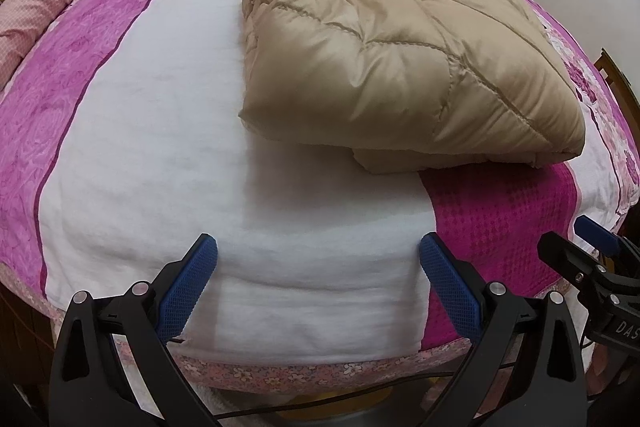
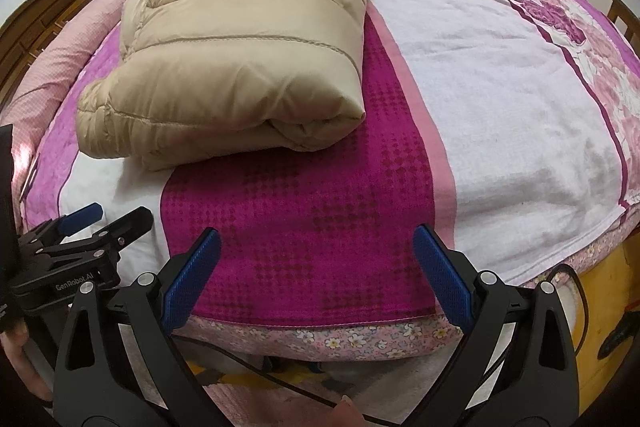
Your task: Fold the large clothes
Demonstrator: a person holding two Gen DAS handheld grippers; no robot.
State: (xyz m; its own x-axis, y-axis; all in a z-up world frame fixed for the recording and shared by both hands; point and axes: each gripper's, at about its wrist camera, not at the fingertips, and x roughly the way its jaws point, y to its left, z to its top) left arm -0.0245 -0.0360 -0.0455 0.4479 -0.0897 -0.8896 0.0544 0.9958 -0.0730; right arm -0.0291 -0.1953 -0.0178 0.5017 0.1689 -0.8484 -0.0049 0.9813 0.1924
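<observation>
Jacket [image 1: 384,39], one, seemingly folded, two grippers [image 1: 318,283] [image 2: 316,277] spread empty

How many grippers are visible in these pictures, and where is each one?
2. The left gripper is open above the white cloth at the bed's near edge. The right gripper is open above the magenta cloth beside it. None seems hidden.

Left gripper [image 1: 318,247] spread wide — empty; right gripper [image 2: 316,241] likewise.
</observation>
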